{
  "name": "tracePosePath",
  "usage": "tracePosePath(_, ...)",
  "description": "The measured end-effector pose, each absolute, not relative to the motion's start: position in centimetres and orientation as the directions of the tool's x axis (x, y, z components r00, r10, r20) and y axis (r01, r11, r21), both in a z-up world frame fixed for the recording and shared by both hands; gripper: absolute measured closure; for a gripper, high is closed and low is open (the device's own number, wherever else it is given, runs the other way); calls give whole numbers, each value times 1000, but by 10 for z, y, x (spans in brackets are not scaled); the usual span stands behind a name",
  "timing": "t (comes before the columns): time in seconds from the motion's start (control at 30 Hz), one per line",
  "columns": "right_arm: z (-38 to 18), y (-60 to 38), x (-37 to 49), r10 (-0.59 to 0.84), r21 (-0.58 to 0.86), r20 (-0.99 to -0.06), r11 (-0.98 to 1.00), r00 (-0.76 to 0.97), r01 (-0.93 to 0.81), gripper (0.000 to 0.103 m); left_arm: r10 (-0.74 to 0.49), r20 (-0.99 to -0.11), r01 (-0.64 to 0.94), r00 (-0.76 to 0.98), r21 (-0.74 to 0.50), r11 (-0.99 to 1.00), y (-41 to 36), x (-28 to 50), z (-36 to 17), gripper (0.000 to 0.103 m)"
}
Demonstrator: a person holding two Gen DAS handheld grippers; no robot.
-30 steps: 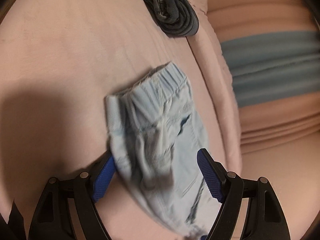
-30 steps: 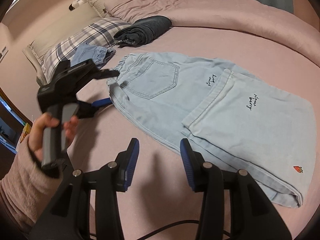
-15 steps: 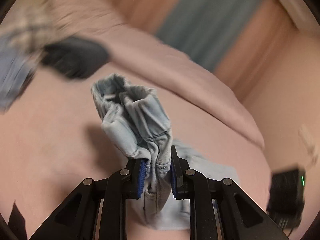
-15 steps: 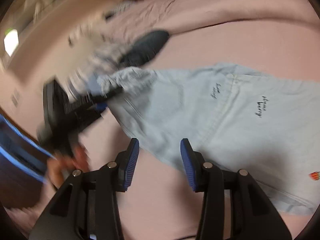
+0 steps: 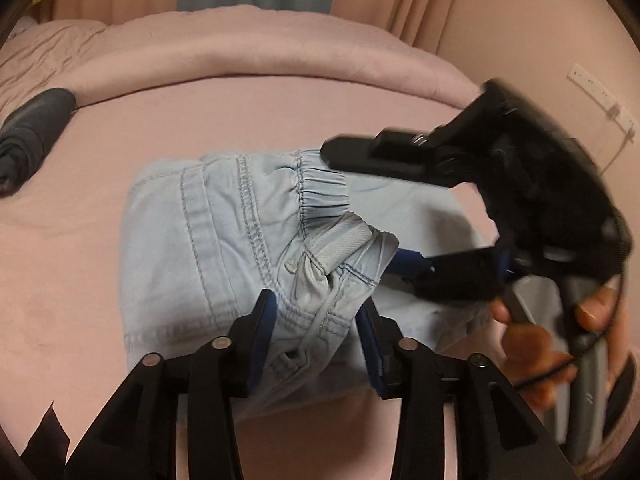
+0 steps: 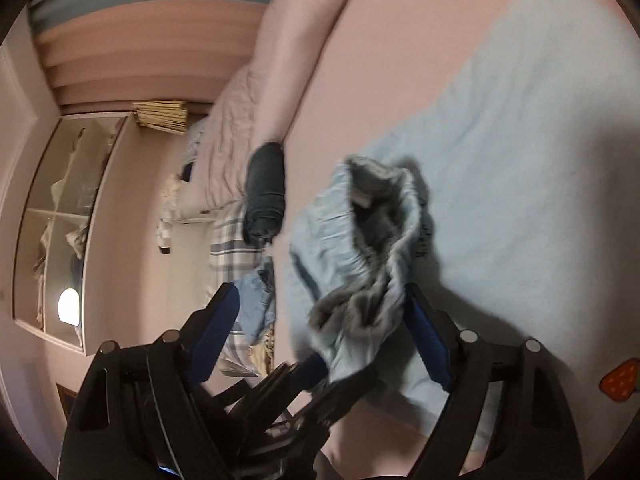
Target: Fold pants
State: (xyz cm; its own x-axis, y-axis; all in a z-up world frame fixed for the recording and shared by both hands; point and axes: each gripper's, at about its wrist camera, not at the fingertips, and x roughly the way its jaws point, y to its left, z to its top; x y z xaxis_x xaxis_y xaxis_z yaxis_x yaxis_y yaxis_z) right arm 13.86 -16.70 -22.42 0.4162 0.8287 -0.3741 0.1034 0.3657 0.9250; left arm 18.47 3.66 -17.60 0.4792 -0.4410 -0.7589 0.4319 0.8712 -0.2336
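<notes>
Light blue denim pants (image 5: pixel 208 240) lie on the pink bed, their elastic waistband (image 5: pixel 320 196) bunched and folded back over the legs. My left gripper (image 5: pixel 316 332) has its jaws opening, and the waist fabric sits loosely between them. My right gripper (image 5: pixel 362 206) reaches in from the right, its jaws opening wide around the waistband. In the right wrist view the raised waistband (image 6: pixel 360 240) stands inside my right gripper (image 6: pixel 319 292), brushing only its right-hand pad (image 6: pixel 424 340). One blue pad (image 6: pixel 314 362) of the left gripper shows below. The legs (image 6: pixel 520 140) lie flat beyond.
A dark folded garment (image 5: pixel 32 132) (image 6: pixel 264 196) lies near the rolled pink duvet (image 5: pixel 240 48). A plaid pillow (image 6: pixel 228 248) and another blue garment (image 6: pixel 256 304) sit at the bed's head. A glass-door cabinet (image 6: pixel 60 220) stands on the wall. A hand (image 5: pixel 532 344) holds the right gripper's handle.
The left gripper closed on the waistband, lifted it and carried it over the legs, then parted its jaws. The right gripper rolled, moved in to the waistband and widened.
</notes>
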Motion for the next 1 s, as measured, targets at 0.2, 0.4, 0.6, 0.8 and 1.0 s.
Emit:
tracePosePath(0.2,-211,-137,143,765,819,-558,570,322,66,29,-551,-622,320,556,-452,833,107,155,-163,8)
tracePosePath(0.4,-209,-119,158,698,727,-654,687,292,-13,74,-493,-660,89,566,-546,833,168,146,-193,8)
tracePosePath(0.6,-164,-117,151,692,700,-608,699,388,-150,79,-496,-648,-14,578,-615,788,198,134,-199,8)
tracePosePath(0.8,-97,-173,144,668,681,-513,699,539,-219,80,-506,-646,29,572,-600,799,181,131,-187,8)
tracePosePath(1.0,-126,-243,123,590,666,-589,742,552,-83,80,-523,-670,82,526,-572,816,152,142,-189,8)
